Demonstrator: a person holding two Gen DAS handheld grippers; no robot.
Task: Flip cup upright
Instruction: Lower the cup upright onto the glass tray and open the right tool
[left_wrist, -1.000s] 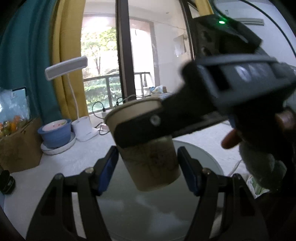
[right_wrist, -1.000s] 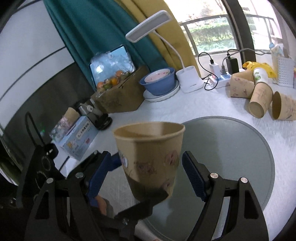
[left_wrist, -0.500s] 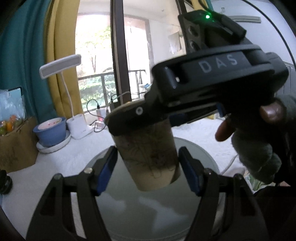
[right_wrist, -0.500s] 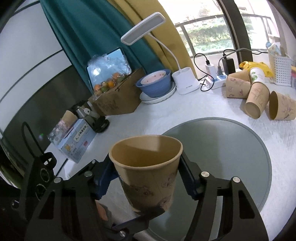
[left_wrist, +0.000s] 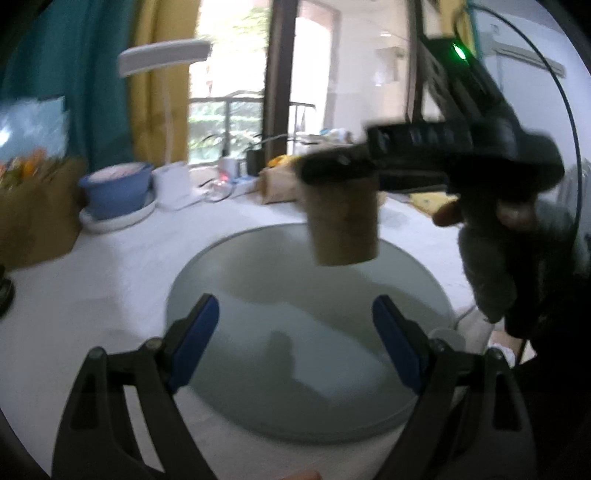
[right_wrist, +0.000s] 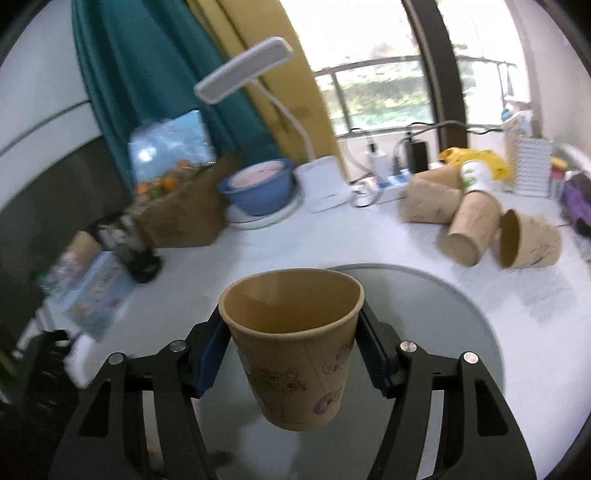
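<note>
A brown paper cup (right_wrist: 295, 347) with line drawings is upright, mouth up, in the air over the round grey glass plate (right_wrist: 461, 332). My right gripper (right_wrist: 291, 350) is shut on the cup, its blue pads pressing both sides below the rim. In the left wrist view the same cup (left_wrist: 343, 221) hangs from the right gripper above the plate (left_wrist: 295, 369). My left gripper (left_wrist: 295, 343) is open and empty, well back from the cup, its blue pads (left_wrist: 192, 339) wide apart.
Several other paper cups (right_wrist: 469, 229) lie on their sides at the back right of the white table (right_wrist: 295, 243). A blue bowl (right_wrist: 258, 188), a white desk lamp (right_wrist: 321, 184), a cardboard box (right_wrist: 184, 218) and a power strip (right_wrist: 388, 184) stand along the back.
My left gripper has let go of the cup, opened and pulled back. My right gripper has closed on the cup and now holds it alone over the plate.
</note>
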